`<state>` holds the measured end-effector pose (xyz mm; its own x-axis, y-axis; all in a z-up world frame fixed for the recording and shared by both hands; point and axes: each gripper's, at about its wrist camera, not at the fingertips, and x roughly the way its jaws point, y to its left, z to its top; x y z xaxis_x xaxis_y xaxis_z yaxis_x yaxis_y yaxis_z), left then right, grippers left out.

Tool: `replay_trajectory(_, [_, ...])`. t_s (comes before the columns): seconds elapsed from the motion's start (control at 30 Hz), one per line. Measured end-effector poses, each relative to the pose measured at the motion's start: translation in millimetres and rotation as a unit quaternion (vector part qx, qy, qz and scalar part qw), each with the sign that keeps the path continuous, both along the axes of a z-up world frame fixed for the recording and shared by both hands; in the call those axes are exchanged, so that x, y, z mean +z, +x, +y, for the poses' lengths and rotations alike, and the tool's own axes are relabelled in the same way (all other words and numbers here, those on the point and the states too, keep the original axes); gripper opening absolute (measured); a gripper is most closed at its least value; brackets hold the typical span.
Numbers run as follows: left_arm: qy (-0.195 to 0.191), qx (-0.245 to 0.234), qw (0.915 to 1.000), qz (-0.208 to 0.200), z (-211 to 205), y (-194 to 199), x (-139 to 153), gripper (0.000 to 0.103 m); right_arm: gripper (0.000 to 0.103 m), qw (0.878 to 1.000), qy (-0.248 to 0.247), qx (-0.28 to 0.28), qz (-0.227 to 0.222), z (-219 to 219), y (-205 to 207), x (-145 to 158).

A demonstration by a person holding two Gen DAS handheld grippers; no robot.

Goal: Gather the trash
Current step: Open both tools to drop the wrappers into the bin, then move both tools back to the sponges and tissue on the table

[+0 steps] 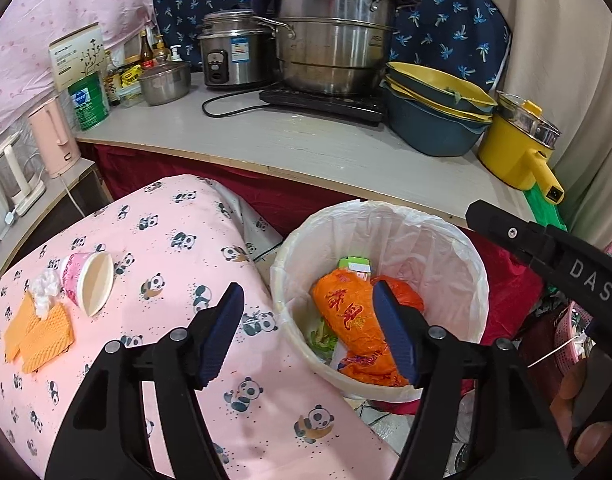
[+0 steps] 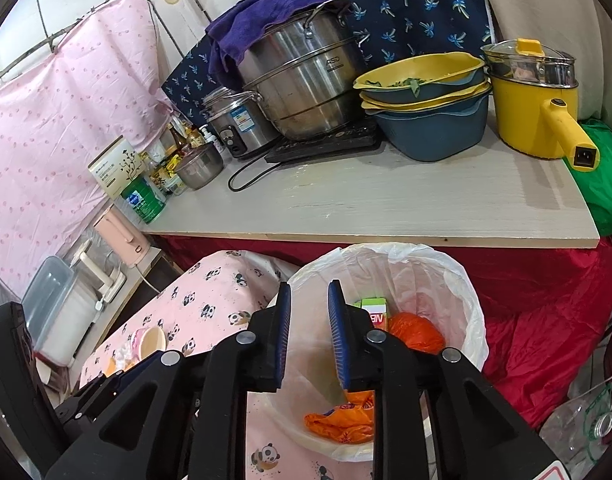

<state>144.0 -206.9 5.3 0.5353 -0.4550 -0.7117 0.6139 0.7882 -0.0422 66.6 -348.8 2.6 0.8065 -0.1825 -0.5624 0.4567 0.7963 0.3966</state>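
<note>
A white lined trash bin [image 1: 458,264] stands beside a pink panda-print table [image 1: 178,240]. It holds an orange plastic bag [image 1: 350,312] and a green carton [image 1: 356,265]. On the table lie a tipped pink paper cup [image 1: 88,282], a white tissue wad [image 1: 46,290] and orange waffle-textured pieces [image 1: 42,334]. My left gripper [image 1: 308,330] is open and empty, above the table's edge and the bin. My right gripper [image 2: 309,332] is open and empty over the bin [image 2: 462,300]; the bag [image 2: 416,330], carton [image 2: 374,312] and cup [image 2: 150,342] show there too.
A white counter [image 1: 290,140] behind the bin carries a steel steamer pot [image 1: 334,40], rice cooker [image 1: 234,56], stacked blue-yellow basins [image 1: 434,120], a yellow electric pot [image 1: 514,148], bottles and a green tin [image 1: 88,100]. Red cloth [image 2: 546,320] hangs below. A pink kettle [image 1: 52,136] stands left.
</note>
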Motion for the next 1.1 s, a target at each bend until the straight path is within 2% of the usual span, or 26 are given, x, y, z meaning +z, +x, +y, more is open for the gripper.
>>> replay_trajectory(0.4, [-0.012, 0.045, 0.9989, -0.006, 43, 7, 7, 0.068, 0.026, 0.999, -0.020, 0.035, 0.001, 38, 12, 12])
replay_trajectory(0.53, [-0.016, 0.065, 0.9977, -0.006, 63, 10, 8, 0.069, 0.031, 0.998, -0.027, 0.051, 0.001, 54, 17, 15])
replay_trajectory(1.1, [-0.028, 0.163, 0.9863, -0.003, 173, 25, 3, 0.074, 0.033, 0.989, -0.048, 0.138, 0.016, 148, 50, 17])
